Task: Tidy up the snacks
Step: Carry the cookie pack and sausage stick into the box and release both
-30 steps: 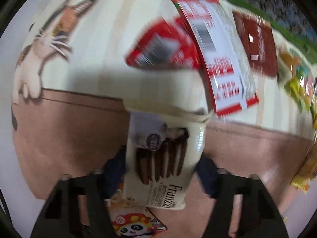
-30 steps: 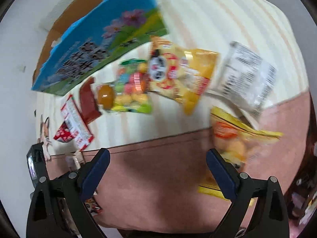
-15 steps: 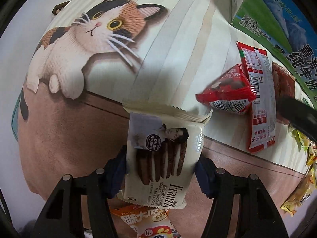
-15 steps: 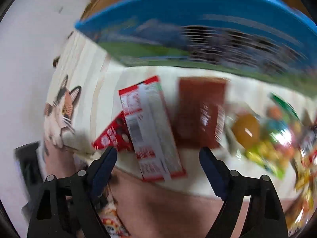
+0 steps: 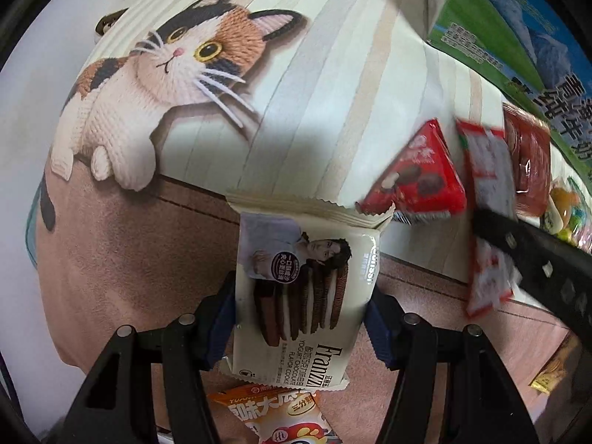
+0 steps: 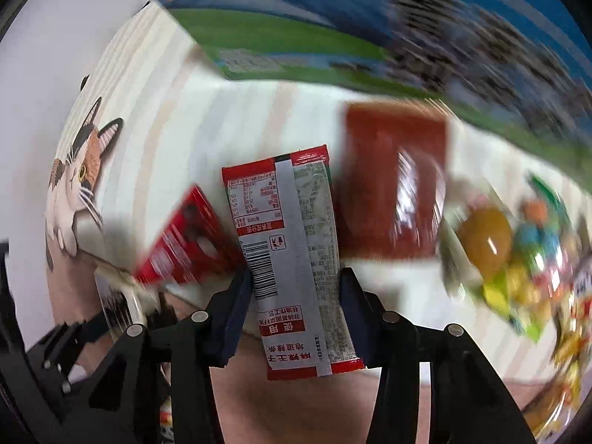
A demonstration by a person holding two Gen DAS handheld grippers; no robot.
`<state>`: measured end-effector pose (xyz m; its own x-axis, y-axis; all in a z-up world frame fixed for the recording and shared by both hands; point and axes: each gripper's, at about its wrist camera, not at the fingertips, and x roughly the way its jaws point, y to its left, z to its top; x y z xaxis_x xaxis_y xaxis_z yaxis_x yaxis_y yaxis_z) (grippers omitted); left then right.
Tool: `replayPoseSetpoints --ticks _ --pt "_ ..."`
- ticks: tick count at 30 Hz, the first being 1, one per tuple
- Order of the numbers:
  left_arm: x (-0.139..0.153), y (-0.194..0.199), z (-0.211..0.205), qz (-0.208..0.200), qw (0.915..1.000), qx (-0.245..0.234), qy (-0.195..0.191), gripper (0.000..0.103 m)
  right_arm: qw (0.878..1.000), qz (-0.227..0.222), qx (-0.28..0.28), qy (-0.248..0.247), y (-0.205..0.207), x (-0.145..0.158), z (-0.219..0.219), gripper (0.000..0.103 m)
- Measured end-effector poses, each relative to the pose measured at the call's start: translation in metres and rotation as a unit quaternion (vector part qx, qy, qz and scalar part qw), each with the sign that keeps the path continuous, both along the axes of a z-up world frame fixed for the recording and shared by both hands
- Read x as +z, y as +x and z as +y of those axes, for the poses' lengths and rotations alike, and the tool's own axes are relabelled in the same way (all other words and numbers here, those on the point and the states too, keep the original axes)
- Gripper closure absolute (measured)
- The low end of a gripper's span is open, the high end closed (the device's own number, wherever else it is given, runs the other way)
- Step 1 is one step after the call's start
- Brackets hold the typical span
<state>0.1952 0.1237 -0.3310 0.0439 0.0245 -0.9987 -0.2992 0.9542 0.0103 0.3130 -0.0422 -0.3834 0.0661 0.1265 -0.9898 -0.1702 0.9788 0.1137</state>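
My left gripper (image 5: 301,320) is shut on a cream cookie packet (image 5: 301,292) printed with chocolate sandwich cookies, held above the cat-print cloth (image 5: 166,51). My right gripper (image 6: 296,309) is shut on a long red and white snack packet (image 6: 292,259), barcode side up, its blue pads pressing both long edges. In the left wrist view that same red and white packet (image 5: 488,162) lies blurred at the right, with the black right gripper arm (image 5: 536,259) across it. A red triangular chocolate packet (image 5: 418,177) lies beside it, also seen as the red triangular packet (image 6: 185,240).
A dark red flat packet (image 6: 396,181) and a bag of colourful candies (image 6: 510,255) lie to the right. A blue and green milk carton box (image 6: 333,29) stands behind them. An orange snack bag (image 5: 270,414) lies under the left gripper.
The right gripper swung left from the yellow bags to the red and white packet and shut on it. The left gripper drifted over the cloth, still holding the cookie packet.
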Motion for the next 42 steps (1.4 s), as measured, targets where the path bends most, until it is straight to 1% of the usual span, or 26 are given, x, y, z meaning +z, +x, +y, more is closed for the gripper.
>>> replayPoseSetpoints --ticks 4,7,9,10,11,12,13,14,16,19,20,22,23,24,25,26,27,29,30,32,36,37,42 --pt "0.006 -0.003 -0.022 -0.002 0.9995 -0.030 -0.009 0.044 0.999 0.009 -0.031 -0.002 -0.035 0.006 -0.044 0.053" --pt "0.005 -0.003 -0.046 -0.002 0.9982 -0.057 -0.018 0.044 0.995 0.034 -0.096 0.006 -0.070 0.001 -0.091 0.053" --pt "0.001 -0.003 -0.066 0.000 0.9964 -0.082 -0.021 0.044 0.987 0.053 -0.146 0.031 -0.086 -0.001 -0.113 0.051" --pt "-0.001 -0.003 -0.075 0.002 0.9954 -0.094 -0.019 0.043 0.982 0.063 -0.172 0.050 -0.091 -0.003 -0.121 0.044" --pt "-0.004 -0.003 -0.081 0.003 0.9947 -0.102 -0.015 0.043 0.978 0.070 -0.187 0.064 -0.094 -0.005 -0.127 0.033" --pt "-0.006 -0.002 -0.084 0.003 0.9943 -0.106 -0.012 0.043 0.976 0.075 -0.192 0.074 -0.094 -0.006 -0.130 0.028" --pt "-0.009 -0.002 -0.087 0.004 0.9938 -0.111 -0.006 0.043 0.977 0.068 -0.192 0.070 -0.094 -0.006 -0.131 0.021" --pt "-0.012 -0.001 -0.089 0.005 0.9930 -0.118 0.002 0.043 0.979 0.057 -0.187 0.058 -0.093 -0.006 -0.131 0.021" --pt "-0.016 0.004 -0.090 0.004 0.9920 -0.126 0.006 0.043 0.986 0.042 -0.159 0.027 -0.091 -0.005 -0.129 0.021" --pt "-0.016 0.005 -0.087 0.003 0.9916 -0.129 0.004 0.043 0.989 0.034 -0.145 -0.002 -0.084 -0.008 -0.116 0.021" --pt "-0.017 0.005 -0.086 0.002 0.9917 -0.129 0.004 0.043 0.989 0.030 -0.148 -0.005 -0.084 -0.009 -0.113 0.021" --pt "-0.017 0.004 -0.083 0.001 0.9915 -0.130 0.006 0.043 0.988 0.021 -0.151 -0.014 -0.085 -0.011 -0.108 0.023" --pt "-0.017 0.003 -0.082 -0.001 0.9916 -0.129 0.007 0.043 0.988 0.017 -0.151 -0.022 -0.081 -0.015 -0.095 0.028" --pt "-0.016 -0.001 -0.091 -0.002 0.9917 -0.128 0.008 0.043 0.989 0.011 -0.148 -0.028 -0.082 -0.014 -0.094 0.032" --pt "-0.015 -0.002 -0.091 -0.003 0.9918 -0.128 0.008 0.044 0.989 0.005 -0.144 -0.032 -0.085 -0.013 -0.086 0.042" --pt "-0.016 -0.002 -0.091 -0.004 0.9919 -0.127 0.009 0.044 0.989 0.000 -0.141 -0.034 -0.092 -0.014 -0.080 0.047" --pt "-0.015 -0.006 -0.093 -0.006 0.9920 -0.126 0.009 0.045 0.990 -0.002 -0.140 -0.034 -0.099 -0.014 -0.066 0.048" --pt "-0.013 -0.011 -0.091 -0.008 0.9919 -0.126 0.011 0.045 0.989 -0.004 -0.143 -0.031 -0.106 -0.012 -0.069 0.053" --pt "-0.010 -0.013 -0.092 -0.011 0.9920 -0.125 0.011 0.045 0.989 -0.005 -0.146 -0.026 -0.110 -0.006 -0.079 0.054" --pt "-0.001 -0.015 -0.093 -0.020 0.9917 -0.127 0.014 0.046 0.989 -0.006 -0.149 -0.017 -0.113 -0.001 -0.082 0.055" --pt "0.027 -0.018 -0.096 -0.044 0.9900 -0.133 0.017 0.046 0.989 -0.017 -0.150 -0.002 -0.111 0.022 -0.093 0.055" --pt "0.034 -0.018 -0.097 -0.050 0.9896 -0.134 0.013 0.046 0.989 -0.022 -0.149 0.003 -0.117 0.031 -0.102 0.055" --pt "0.085 -0.011 -0.105 -0.093 0.9859 -0.139 -0.007 0.046 0.987 -0.052 -0.149 0.042 -0.117 0.079 -0.109 0.055"
